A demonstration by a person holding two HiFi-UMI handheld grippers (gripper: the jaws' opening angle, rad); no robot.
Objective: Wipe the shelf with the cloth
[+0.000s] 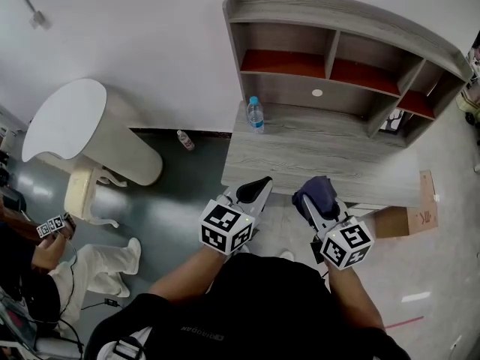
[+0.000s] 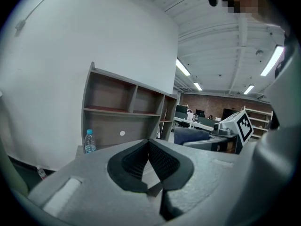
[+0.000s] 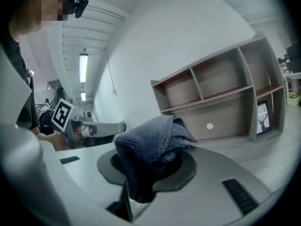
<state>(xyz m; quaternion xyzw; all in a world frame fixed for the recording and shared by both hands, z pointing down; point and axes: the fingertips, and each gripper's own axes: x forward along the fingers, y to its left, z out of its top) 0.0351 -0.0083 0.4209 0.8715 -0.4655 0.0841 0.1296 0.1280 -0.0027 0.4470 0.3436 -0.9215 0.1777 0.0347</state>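
A grey wooden shelf unit [image 1: 352, 66] with red-lined upper compartments stands on a grey desk [image 1: 322, 156] against the white wall; it shows in the left gripper view as the shelf unit [image 2: 127, 112] and in the right gripper view as the shelf unit [image 3: 221, 98]. My right gripper [image 1: 315, 195] is shut on a dark blue-grey cloth [image 1: 318, 190], bunched between its jaws as the cloth [image 3: 153, 147], held short of the desk's front edge. My left gripper [image 1: 255, 190] is shut with nothing in it, its pads [image 2: 162, 161] pressed together, also before the desk edge.
A water bottle [image 1: 256, 115] stands at the desk's back left. A small picture frame [image 1: 391, 122] sits in the shelf's right lower bay. A cardboard box [image 1: 416, 212] lies right of the desk. A white round table [image 1: 67, 118] and a seated person [image 1: 52, 268] are at left.
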